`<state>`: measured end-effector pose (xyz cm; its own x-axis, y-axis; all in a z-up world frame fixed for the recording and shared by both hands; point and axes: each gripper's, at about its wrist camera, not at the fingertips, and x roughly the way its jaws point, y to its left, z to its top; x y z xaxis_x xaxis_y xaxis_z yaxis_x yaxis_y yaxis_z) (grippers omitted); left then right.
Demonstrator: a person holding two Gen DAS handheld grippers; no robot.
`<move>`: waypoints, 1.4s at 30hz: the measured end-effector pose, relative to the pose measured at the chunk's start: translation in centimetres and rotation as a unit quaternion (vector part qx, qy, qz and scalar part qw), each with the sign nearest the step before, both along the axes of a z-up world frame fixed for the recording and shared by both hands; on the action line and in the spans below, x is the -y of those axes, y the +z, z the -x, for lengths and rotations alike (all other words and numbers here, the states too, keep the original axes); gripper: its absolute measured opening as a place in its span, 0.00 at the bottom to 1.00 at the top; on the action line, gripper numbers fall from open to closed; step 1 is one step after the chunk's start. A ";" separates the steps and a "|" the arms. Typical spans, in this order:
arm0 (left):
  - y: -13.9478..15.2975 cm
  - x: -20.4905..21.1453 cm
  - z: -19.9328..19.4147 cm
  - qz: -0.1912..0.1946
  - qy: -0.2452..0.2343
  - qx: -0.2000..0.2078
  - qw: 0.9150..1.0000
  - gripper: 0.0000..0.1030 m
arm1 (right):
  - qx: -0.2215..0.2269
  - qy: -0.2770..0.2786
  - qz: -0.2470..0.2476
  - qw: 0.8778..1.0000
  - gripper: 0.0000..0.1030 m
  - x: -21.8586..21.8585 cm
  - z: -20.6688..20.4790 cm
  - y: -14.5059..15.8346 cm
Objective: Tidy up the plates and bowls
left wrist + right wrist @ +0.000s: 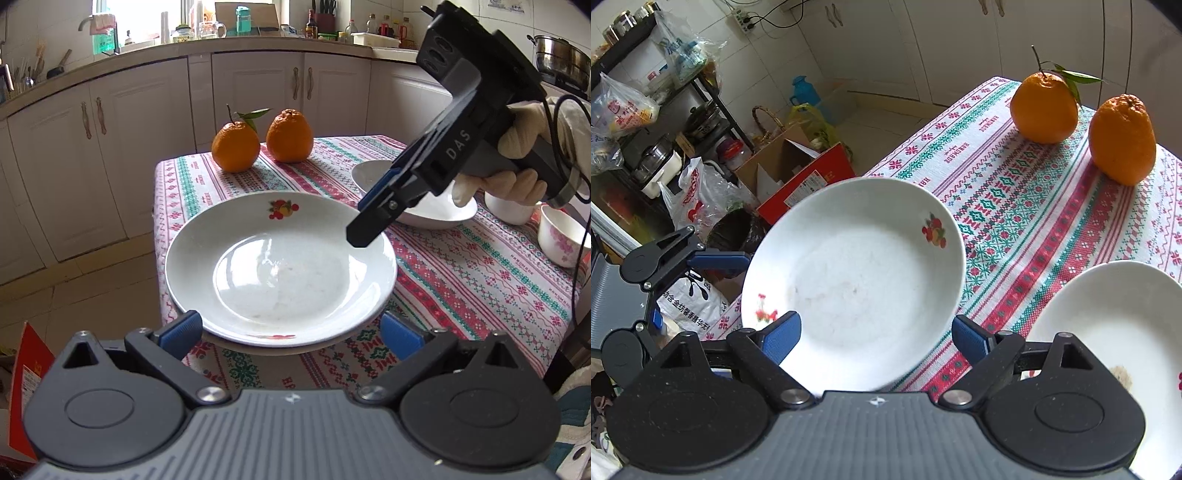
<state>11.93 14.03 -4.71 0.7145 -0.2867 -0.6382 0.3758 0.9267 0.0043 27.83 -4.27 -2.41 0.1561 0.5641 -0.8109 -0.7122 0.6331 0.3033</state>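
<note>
A white deep plate with fruit prints (280,266) (857,266) lies at the table's left edge, its rim reaching past the edge. My left gripper (291,328) is shut on it, a blue pad against the near rim on each side; one of its fingers (720,260) meets the rim in the right wrist view. My right gripper (877,336) (364,218) stands open over the opposite rim, pads not pressing. A second white plate (436,214) (1108,314) lies to the right. A pink-flowered bowl (557,236) and a white bowl (509,212) stand beyond it.
Two oranges (234,147) (290,136) sit at the far end of the patterned tablecloth (461,277). A gloved hand (517,147) holds the right gripper. On the floor left of the table are a red box (809,181), bags and a cluttered shelf.
</note>
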 end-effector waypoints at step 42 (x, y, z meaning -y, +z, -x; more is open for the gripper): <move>3.7 7.5 1.4 0.010 -0.033 0.055 0.998 0.99 | 0.162 -0.271 0.109 0.942 1.00 10.3 11.4 -4.6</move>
<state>10.53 6.52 -1.02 0.7594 -0.3463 -0.5508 0.4334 0.9007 0.0312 16.42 -14.56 -7.03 0.6333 0.1549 -0.7583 -0.2990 0.9526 -0.0551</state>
